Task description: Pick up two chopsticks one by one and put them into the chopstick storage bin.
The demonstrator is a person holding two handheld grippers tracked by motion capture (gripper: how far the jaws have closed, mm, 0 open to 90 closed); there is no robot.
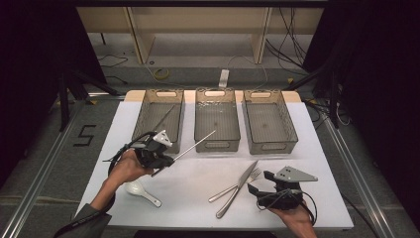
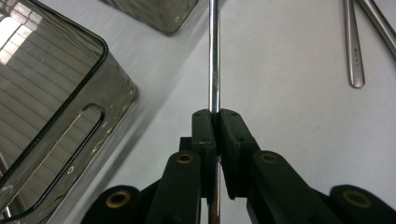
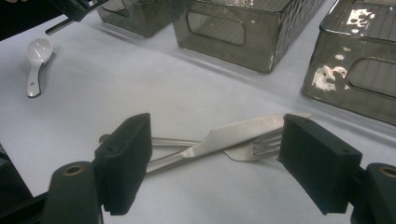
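Steel is what I hold now: a thin metal chopstick [image 1: 194, 145] is pinched between the pads of my left gripper [image 1: 166, 159], whose jaws are pressed together on it, as the left gripper view shows well. The rod [image 2: 214, 56] runs straight out from the pads, and in the high view its free end points up and to the right, over the near edge of the middle basket [image 1: 217, 143]. It hangs in the air, clear of the table [image 1: 188, 183], so it is not yet inside any basket. The left basket [image 1: 159, 115] already has one thin rod lying in it, which I judge to be its partner, so I think this one belongs there too. The middle basket and the right basket [image 1: 268, 119] look empty. Left to sort are the knife [image 1: 237, 188] and the fork [image 1: 234, 185], which lie crossed and touching each other, and the white spoon [image 1: 141, 191] near my left hand. My right gripper [image 1: 257, 184] rests on the table, its jaws spread wide and holding nothing, with the knife and fork just in front of them.
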